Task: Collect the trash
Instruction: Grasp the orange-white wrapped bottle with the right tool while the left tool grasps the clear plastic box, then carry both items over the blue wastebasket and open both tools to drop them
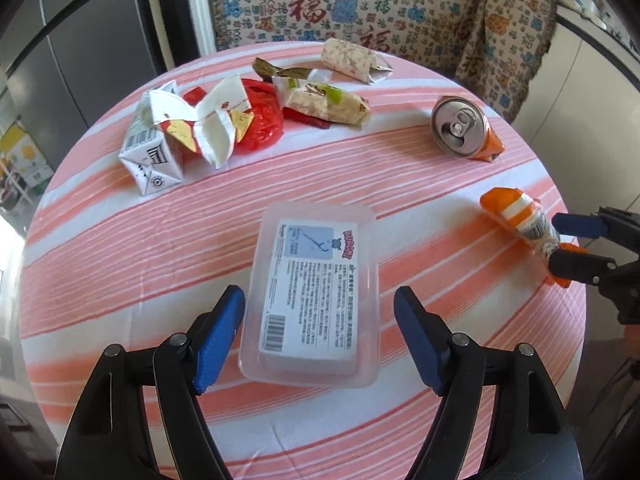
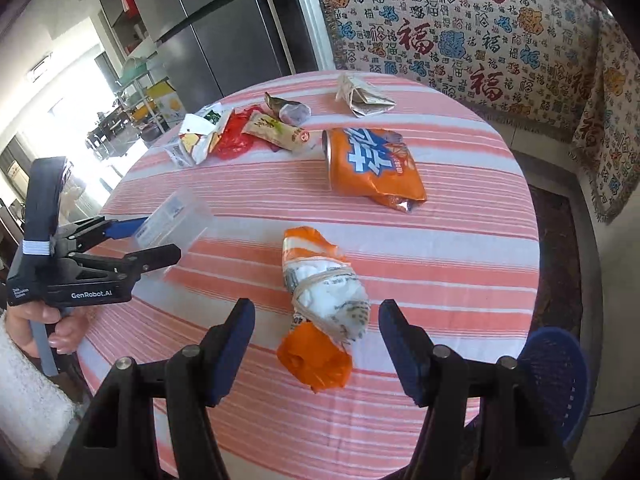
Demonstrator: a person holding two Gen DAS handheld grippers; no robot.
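A round tabletop point(image 1: 120, 264) covered by a pink-and-white striped cloth is seen in both wrist views, with trash scattered over it.

Left tongs point(image 1: 320, 336): spread. The blue pads are seen on either side of a clear plastic tray point(image 1: 312, 300) that lies upside down on the cloth with its printed label facing up. The left pad sits just beside the tray wall; the right pad stands apart from it. No pinch is seen. In the right wrist view the tray appears tilted between these tongs, but whether it is lifted off the cloth cannot be told.

Right tongs point(image 2: 316, 352): spread. An orange-and-white wrapper bundle point(image 2: 320, 304), bound by a rubber band, lies on the cloth between the pads, with a gap on both sides. It is not pinched.

Remaining trash, noted from the left wrist view:
- A crushed orange can point(image 1: 464, 128) lies on its side at the far right, its silver top turned toward the camera.
- A flattened white carton point(image 1: 152, 152) lies at the far left, beside torn white packaging and a red plastic bag point(image 1: 260, 116).
- A snack wrapper point(image 1: 328, 100) with green print lies next to the red bag.
- A folded patterned paper point(image 1: 352, 58) lies at the far edge.

A patterned textile point(image 1: 340, 0) hangs behind the tabletop. A hand point(image 2: 44, 320) is seen gripping the left tool's handle.
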